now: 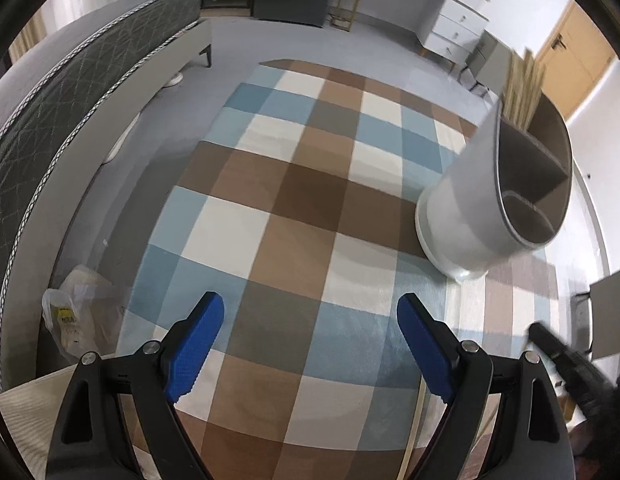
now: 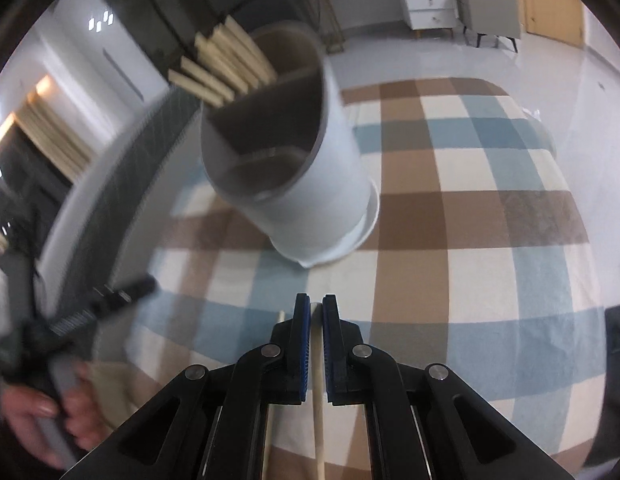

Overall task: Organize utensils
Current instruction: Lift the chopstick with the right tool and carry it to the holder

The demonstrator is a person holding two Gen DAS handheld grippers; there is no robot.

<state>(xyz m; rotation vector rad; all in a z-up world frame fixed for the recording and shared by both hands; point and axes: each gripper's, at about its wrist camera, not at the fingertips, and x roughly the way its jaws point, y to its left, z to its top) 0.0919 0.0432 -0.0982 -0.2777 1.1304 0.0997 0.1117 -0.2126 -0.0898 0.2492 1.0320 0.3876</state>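
While blurred, the right gripper [image 2: 315, 306] pinches a chopstick [image 2: 318, 400].

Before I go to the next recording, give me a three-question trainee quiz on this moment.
1. True or false: the left claw is shut on a chopstick.
2. What does the right claw grip? A) a spoon B) a chopstick C) the holder's rim
3. Fill in: the chopsticks already stored stand in the holder's ____ compartment, seen from the right wrist.

Key: 1. False, its blue pads are wide apart with only the tablecloth between them. 2. B, a pale stick between the nearly closed pads. 3. Far: the nearer compartments look empty.
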